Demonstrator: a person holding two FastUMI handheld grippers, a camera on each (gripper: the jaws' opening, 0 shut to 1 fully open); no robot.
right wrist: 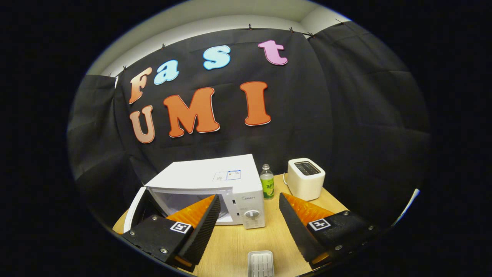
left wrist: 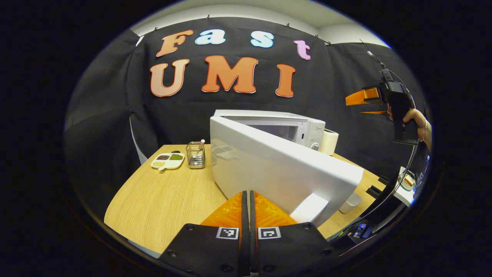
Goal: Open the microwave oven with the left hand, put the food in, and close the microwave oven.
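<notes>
Now the microwave oven (right wrist: 215,188) stands at the back of the surface (left wrist: 161,200) with its door (left wrist: 276,173) swung open toward me. My left hand-held gripper (left wrist: 246,215), fingers together and empty, is just before the door's free edge. My right hand-held gripper (right wrist: 246,219), fingers apart, faces the cavity; the white tray (right wrist: 260,263) lies below it, I judge the food.

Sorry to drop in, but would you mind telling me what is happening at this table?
A person works two handheld grippers at a microwave on a wooden table. Its door stands partly open. The left gripper, fingers together, sits right by the door's edge. The right gripper is open and empty above a small white container. Nothing is loaded yet, as far as shows.
</notes>
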